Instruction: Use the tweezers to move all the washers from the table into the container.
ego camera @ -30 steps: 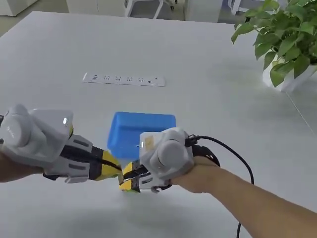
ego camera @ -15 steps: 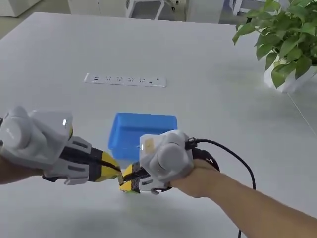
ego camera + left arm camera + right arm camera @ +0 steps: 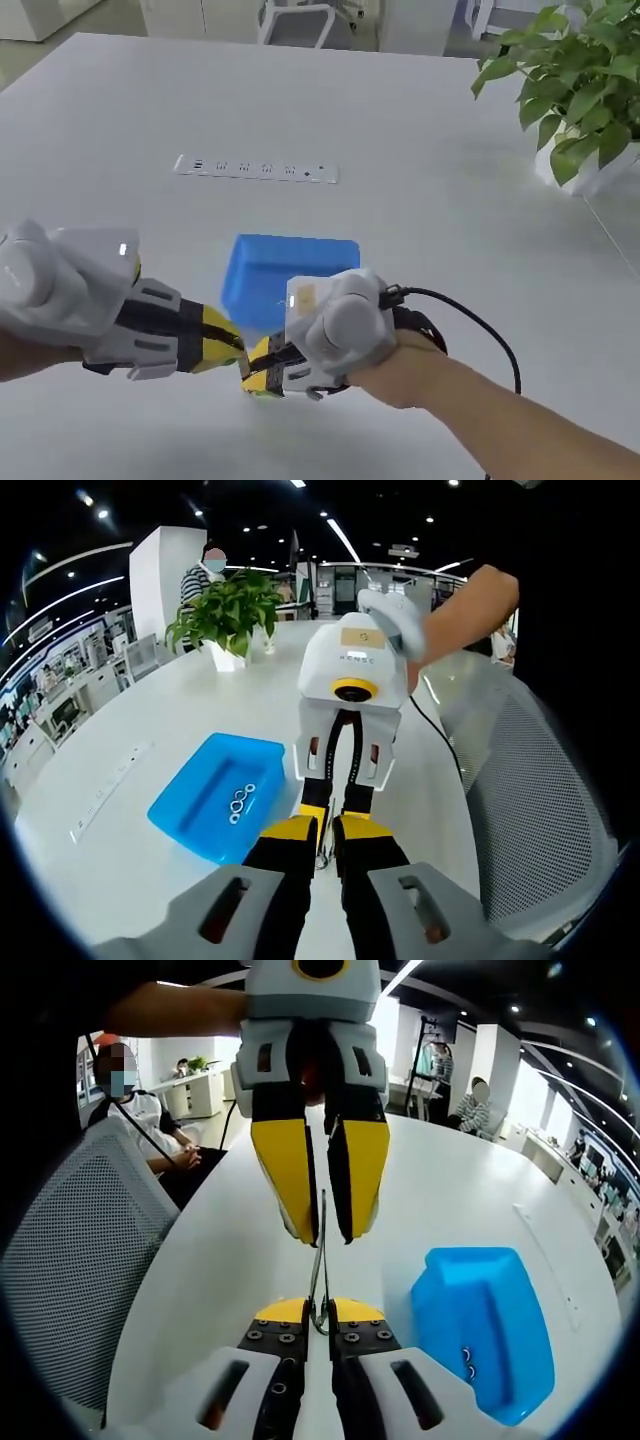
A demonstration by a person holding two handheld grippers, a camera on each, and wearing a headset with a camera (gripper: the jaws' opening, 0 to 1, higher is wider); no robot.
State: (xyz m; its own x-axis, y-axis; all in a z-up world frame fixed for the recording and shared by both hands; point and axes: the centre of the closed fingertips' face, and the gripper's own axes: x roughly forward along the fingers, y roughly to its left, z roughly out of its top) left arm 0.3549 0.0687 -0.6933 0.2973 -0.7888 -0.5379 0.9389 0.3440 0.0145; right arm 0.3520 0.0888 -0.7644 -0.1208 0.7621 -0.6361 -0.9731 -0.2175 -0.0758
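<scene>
Left gripper (image 3: 232, 347) and right gripper (image 3: 256, 365) stayed tip to tip through the past second, both clamped on the tweezers (image 3: 319, 1250) (a handover unfinished, apparently), while the washers (image 3: 240, 802) lay in the container (image 3: 200, 832) just beside them, suggesting little remained.

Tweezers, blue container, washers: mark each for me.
tweezers (image 3: 319, 1260), right gripper view, middle of the thin metal shaft.
blue container (image 3: 300, 243), head view, far rim.
washers (image 3: 240, 802), left gripper view, middle of the row lying inside the container.
</scene>
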